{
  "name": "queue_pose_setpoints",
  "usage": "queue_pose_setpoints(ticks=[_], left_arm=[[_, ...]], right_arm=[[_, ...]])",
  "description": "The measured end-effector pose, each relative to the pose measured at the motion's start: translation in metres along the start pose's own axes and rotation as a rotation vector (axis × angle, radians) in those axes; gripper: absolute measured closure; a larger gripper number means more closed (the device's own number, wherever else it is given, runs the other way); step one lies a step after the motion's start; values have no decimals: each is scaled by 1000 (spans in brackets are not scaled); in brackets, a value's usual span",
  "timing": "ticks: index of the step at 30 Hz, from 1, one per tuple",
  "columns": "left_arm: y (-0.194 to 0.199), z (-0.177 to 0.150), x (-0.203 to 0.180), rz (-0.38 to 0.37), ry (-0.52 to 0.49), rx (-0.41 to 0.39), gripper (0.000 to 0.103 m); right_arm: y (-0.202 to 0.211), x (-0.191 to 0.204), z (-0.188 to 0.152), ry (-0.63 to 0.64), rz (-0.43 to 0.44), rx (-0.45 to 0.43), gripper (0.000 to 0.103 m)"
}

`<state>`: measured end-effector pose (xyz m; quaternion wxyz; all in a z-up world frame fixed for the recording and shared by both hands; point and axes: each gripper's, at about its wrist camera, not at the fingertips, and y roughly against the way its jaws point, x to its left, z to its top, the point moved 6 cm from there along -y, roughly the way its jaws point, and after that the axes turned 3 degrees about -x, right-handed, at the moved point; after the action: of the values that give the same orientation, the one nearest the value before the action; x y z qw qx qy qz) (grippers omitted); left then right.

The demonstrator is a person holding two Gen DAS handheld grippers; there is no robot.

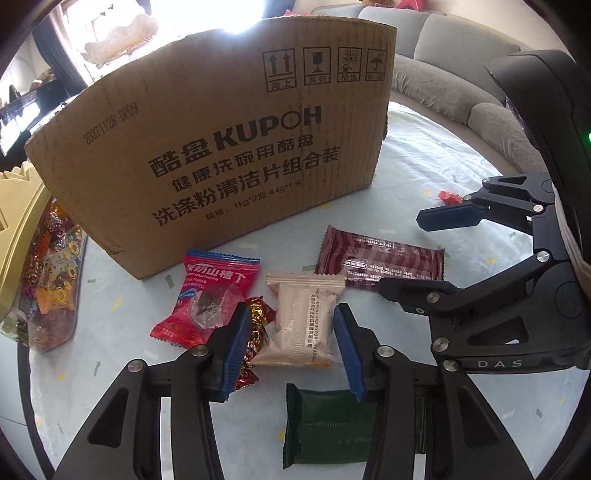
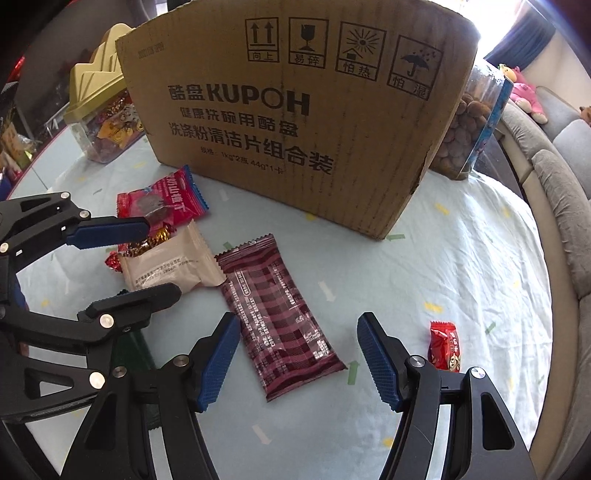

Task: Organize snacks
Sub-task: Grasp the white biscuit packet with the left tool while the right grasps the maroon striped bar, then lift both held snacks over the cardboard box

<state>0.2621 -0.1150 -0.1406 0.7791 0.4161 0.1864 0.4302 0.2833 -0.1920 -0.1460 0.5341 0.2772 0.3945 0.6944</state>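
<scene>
Snacks on tablecloth before cardboard box
Left gripper spread wide around beige packet; right gripper released, straddling maroon bar, neither gripped

grey sofa curves behind | bright window (glare) | blue curtain

Brown cardboard box with black print; maroon plaid bar wrapper; beige packet; red hawthorn packet; dark green packet.
</scene>
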Motion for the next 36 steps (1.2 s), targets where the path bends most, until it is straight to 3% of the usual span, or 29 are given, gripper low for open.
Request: queue_pose_setpoints(ticks=[10,22,23,25,28,36], left_arm=[[-19,3,-14,-32,-16,32,69],[-3,0,-3,-31,128,-9,71],[0,-1,0,-28,136,-8,71],[1,-4,4,-23,160,-6,71],[6,-4,11,-20,199,-10,71],[35,-10,23,-10,252,-60,72]], right_arm=[[-4,-8,0,-9,10,-9,36],[-11,-7,5,-26,24,-10,37],[-11,-7,5,-33,22,-12,38],[-10,-7,7,-45,15,-16,54],[-8,-7,7,-66,18,-14,61],[8,-4,3,-116,28,-39,64]])
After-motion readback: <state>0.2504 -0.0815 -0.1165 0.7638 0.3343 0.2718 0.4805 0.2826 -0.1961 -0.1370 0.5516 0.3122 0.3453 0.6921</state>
